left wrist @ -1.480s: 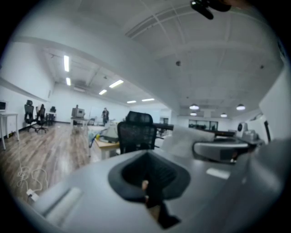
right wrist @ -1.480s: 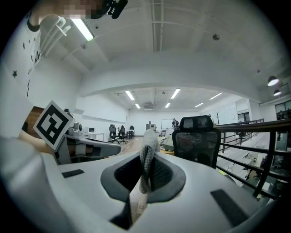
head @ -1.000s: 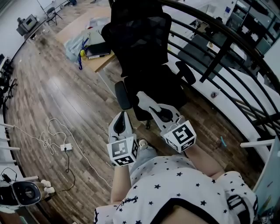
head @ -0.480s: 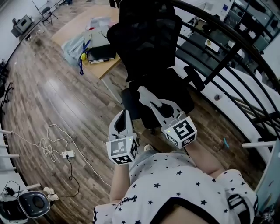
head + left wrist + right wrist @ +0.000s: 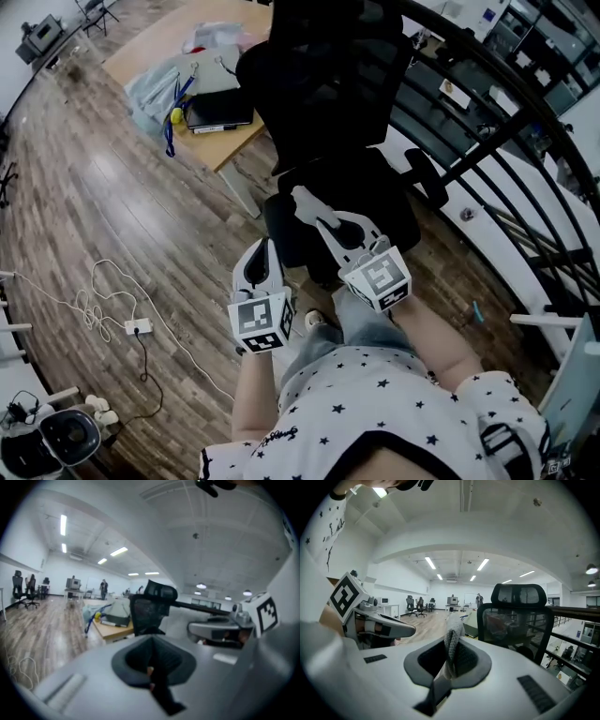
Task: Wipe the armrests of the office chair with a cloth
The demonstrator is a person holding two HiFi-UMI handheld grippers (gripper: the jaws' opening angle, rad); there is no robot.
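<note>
Your right gripper (image 5: 449,670) has its jaws clenched on a pale knitted cloth (image 5: 453,641), which stands up in a folded strip between them. Your left gripper (image 5: 152,670) has its jaws pressed together with nothing between them. From the head view, the right gripper (image 5: 314,214) reaches further forward than the left gripper (image 5: 266,247), and the two sit side by side but apart, marker cubes turned back toward you. The cloth (image 5: 302,199) shows at the tip of the right jaws, over the front edge of the black office chair (image 5: 328,103); whether it touches the seat cannot be told. The nearer armrest (image 5: 273,217) lies just to the left of the cloth, between the two grippers in the picture, and the other armrest (image 5: 426,176) is well apart on the far side of the seat. In the right gripper view the office chair (image 5: 516,613) stands ahead and to the right of the cloth, its mesh back upright. Behind the chair on the left is a wooden desk (image 5: 157,42) carrying a pale blue bag (image 5: 152,89). A white cable (image 5: 94,302) trails across the plank floor (image 5: 112,187) to your left, and a black railing (image 5: 487,105) runs along your right.
</note>
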